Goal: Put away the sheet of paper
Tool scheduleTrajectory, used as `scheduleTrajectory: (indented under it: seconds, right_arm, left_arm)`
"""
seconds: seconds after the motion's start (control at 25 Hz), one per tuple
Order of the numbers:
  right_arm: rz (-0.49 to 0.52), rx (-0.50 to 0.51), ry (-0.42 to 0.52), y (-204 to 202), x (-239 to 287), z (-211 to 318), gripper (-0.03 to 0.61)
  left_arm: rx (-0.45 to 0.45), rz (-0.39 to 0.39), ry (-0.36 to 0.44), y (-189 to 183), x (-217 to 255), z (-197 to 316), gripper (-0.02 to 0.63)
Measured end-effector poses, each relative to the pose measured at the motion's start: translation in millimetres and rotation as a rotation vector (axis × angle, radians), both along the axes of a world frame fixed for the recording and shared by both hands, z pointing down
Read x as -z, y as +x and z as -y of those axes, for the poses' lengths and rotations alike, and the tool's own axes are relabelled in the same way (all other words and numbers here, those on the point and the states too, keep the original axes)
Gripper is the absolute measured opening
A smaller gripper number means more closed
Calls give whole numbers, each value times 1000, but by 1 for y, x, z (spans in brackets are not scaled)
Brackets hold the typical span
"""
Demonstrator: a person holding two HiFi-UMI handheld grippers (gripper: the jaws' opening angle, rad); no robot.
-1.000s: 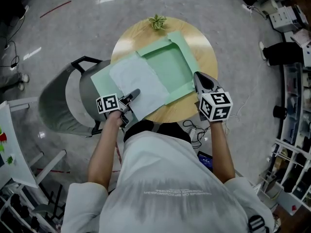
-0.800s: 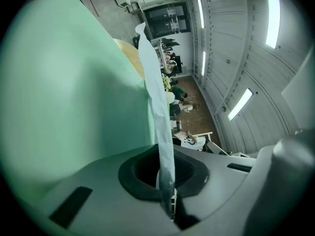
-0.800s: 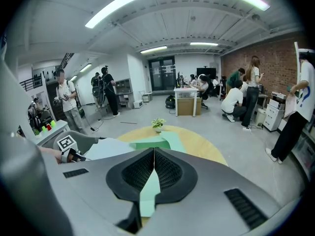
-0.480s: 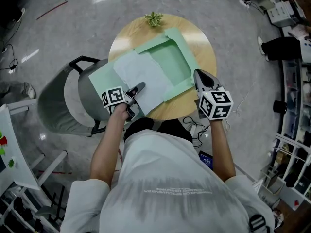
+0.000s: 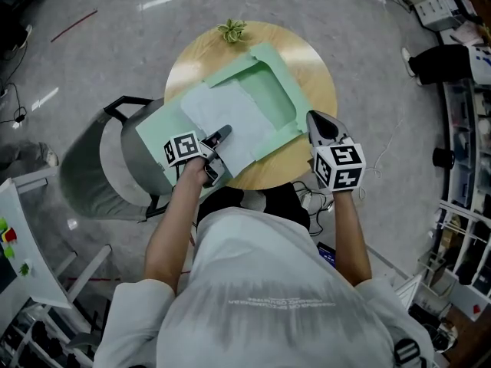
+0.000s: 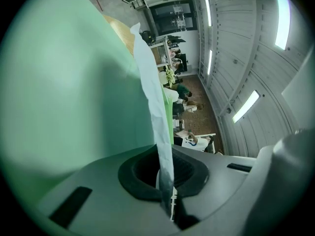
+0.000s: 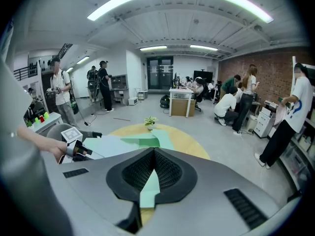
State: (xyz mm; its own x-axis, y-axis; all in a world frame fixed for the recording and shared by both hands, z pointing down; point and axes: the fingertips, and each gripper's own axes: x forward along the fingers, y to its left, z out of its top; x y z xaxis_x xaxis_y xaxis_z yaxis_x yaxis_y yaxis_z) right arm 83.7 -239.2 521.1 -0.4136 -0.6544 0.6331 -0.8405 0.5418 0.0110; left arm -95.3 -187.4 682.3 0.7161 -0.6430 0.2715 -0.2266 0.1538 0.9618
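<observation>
Easing the sheet of paper (image 5: 230, 117), pinched by left tool (image 5: 223, 133), flat into green folder (image 5: 272, 90) pinched by right tool (image 5: 314, 119).

The round table (image 5: 318, 75) has a wooden top, pale and smooth, with a soft sheen near its far-left rim. On the table, the green folder (image 5: 268, 90) looks like matt card, creased along its flaps. The sheet of paper (image 5: 230, 117) over it is thin, pale and matt, faintly wrinkled. Left of the table, the chair (image 5: 92, 167) has a smooth grey plastic shell with a dull gloss and a black frame that looks like metal. Around the table the floor (image 5: 368, 21) is grey and polished, mirroring the ceiling lights. At the table's near edge, the left gripper (image 5: 222, 134) and right gripper (image 5: 313, 119) are matt grey plastic with black ribbed pads (image 7: 171, 173).
</observation>
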Motion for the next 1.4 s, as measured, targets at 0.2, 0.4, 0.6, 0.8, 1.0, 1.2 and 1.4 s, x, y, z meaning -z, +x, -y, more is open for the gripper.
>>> scheduleTrajectory:
  seconds: [0.2,0.4,0.6,0.8,1.0,1.2,1.4]
  right_arm:
    - [37,-23,-17,13,-1,9,27]
    - [51,-8,-35,29,-4,21,26]
    - [72,6,-69,45,-14,38,26]
    - [81,42,-105,59,-22,54,27]
    - [92,58,-138,69,-28,70,26]
    - [99,96,-180,76,-36,80,27]
    - [94,135,-200,81,-44,85,27]
  left_arm:
    - [-3,5,-4,10,-1,13,20]
    - [9,11,-16,27,1,28,20]
    - [2,32,-21,45,1,46,20]
    - [8,51,-35,56,-4,62,20]
    - [13,59,-35,66,-7,77,20]
    - [3,65,-30,81,-9,90,20]
    - [-14,76,-13,96,-12,101,21]
